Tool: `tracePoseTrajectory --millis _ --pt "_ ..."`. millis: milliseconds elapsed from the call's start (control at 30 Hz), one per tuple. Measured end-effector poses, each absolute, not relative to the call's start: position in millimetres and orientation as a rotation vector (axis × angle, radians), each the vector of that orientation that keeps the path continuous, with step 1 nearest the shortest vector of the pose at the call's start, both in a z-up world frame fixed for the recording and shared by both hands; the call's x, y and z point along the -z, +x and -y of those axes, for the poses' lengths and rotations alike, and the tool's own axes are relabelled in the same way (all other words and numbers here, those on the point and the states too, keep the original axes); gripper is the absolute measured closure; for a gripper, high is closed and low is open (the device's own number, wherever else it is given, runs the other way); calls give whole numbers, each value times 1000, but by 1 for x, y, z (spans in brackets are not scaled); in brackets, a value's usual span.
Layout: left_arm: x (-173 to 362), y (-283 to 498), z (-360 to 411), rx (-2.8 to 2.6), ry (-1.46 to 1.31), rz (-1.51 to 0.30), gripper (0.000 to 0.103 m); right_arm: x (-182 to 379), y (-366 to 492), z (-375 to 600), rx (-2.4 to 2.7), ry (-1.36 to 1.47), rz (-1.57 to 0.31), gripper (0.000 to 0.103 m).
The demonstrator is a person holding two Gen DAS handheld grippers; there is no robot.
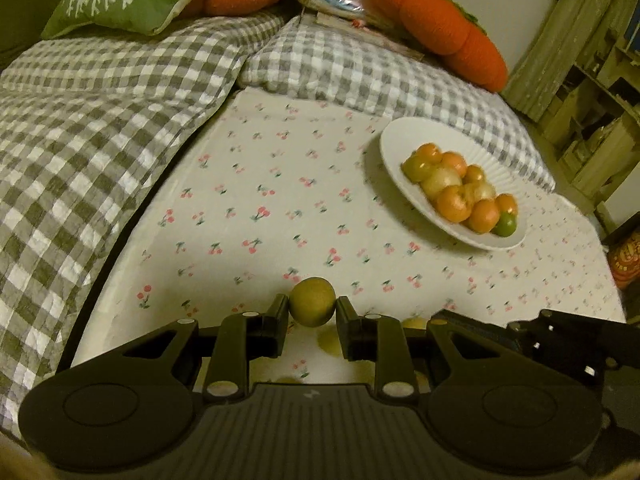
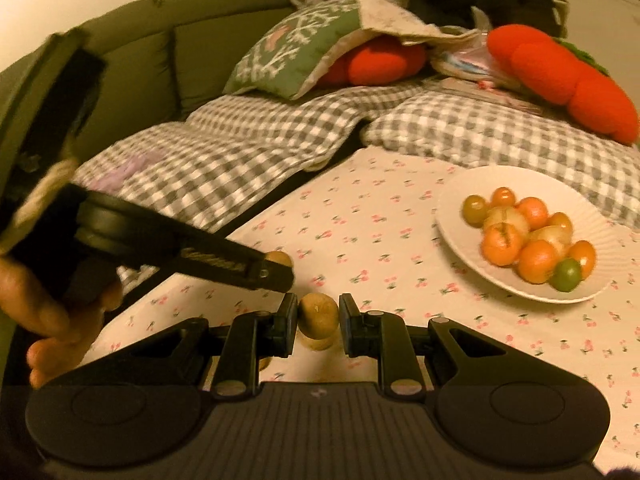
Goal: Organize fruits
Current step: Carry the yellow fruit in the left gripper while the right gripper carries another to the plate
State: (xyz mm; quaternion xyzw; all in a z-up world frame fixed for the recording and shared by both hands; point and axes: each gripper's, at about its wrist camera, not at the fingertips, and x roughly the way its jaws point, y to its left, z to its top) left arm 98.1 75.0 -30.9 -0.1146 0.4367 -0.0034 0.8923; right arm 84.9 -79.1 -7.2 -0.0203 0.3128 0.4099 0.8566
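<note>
The left claw (image 1: 312,309) pinches a round greenish-brown fruit (image 1: 312,301) above the cherry-print sheet (image 1: 256,200) of the bed. The right claw (image 2: 318,317) pinches a brown kiwi-like fruit (image 2: 319,315) — just beside the left one. A white plate (image 2: 600,240) of oranges (image 2: 502,244) and limes sits well apart, right.
</note>
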Motion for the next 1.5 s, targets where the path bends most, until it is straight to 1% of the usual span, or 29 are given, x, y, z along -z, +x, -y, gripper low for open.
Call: tracePoseTrajectory --millis 267,1000,1167,1367,1500 --pt "11 107 -52 46 -244 -860 93 -3 111 103 -776 59 -655 84" --pt "-5 147 15 77 -181 -821 93 -15 160 172 -598 269 -672 84" --pt "-2 165 21 76 -177 -819 93 -14 175 191 -553 321 -685 83" --pt "15 194 17 64 -204 -854 93 0 198 206 -506 388 -727 83" --pt "20 210 13 62 -223 -837 93 9 210 213 -470 410 -738 83"
